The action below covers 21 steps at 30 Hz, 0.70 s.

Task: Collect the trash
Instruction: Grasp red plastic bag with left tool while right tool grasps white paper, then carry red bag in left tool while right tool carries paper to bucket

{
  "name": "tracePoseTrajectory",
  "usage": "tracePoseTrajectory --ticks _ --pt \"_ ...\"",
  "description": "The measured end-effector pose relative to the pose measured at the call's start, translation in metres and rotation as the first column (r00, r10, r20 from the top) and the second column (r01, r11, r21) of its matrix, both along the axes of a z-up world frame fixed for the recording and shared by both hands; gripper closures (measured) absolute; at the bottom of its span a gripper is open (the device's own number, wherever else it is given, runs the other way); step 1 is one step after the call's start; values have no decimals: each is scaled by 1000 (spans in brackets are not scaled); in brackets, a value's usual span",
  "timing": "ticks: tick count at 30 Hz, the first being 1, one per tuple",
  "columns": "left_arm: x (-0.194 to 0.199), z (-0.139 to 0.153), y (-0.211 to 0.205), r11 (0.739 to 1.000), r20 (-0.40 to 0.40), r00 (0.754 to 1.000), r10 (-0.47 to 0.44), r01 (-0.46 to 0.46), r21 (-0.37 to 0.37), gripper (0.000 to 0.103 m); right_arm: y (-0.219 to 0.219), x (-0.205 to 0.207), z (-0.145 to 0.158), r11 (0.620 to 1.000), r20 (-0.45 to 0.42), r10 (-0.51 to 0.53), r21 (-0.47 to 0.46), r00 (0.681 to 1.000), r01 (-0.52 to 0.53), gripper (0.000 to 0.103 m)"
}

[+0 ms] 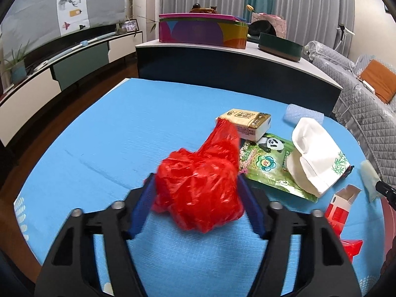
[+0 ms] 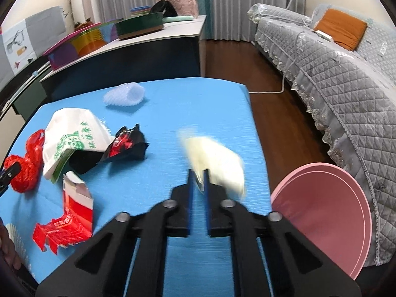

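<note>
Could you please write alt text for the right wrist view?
The right claw pinches a pale crumpled wrapper over a blue table. To its left lie a torn red box, a white bag and a red plastic bag.

The surface [image 1: 104, 148] wears matt blue cloth with a fine woven grid. On it, the red bag [image 1: 198, 188] is thin, glossy, crinkled plastic. Beside the bag, the panda pouch [image 1: 267, 165] looks like shiny printed film. The fingers [image 1: 141, 210] carry matt blue pads on black plastic. The sofa cover [image 2: 346, 74] is quilted grey cloth.
</note>
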State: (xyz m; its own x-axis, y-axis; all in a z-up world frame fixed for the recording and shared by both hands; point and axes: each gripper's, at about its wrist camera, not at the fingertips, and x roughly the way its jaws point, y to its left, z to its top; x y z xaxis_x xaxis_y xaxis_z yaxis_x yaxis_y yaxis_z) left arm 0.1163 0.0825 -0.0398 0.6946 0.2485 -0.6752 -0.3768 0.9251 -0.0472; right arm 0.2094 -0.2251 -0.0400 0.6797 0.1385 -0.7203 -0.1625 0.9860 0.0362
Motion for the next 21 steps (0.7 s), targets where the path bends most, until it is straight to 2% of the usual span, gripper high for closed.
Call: tracePoseTrajectory --ticks 7,21 --pt "-1 7 -6 1000 18 1000 -14 14 26 57 5 -12 13 1000 34 27 12 999 -27 101" --pt "-18 37 -20 998 121 992 -47 42 43 57 8 -52 49 997 129 50 46 990 -57 101"
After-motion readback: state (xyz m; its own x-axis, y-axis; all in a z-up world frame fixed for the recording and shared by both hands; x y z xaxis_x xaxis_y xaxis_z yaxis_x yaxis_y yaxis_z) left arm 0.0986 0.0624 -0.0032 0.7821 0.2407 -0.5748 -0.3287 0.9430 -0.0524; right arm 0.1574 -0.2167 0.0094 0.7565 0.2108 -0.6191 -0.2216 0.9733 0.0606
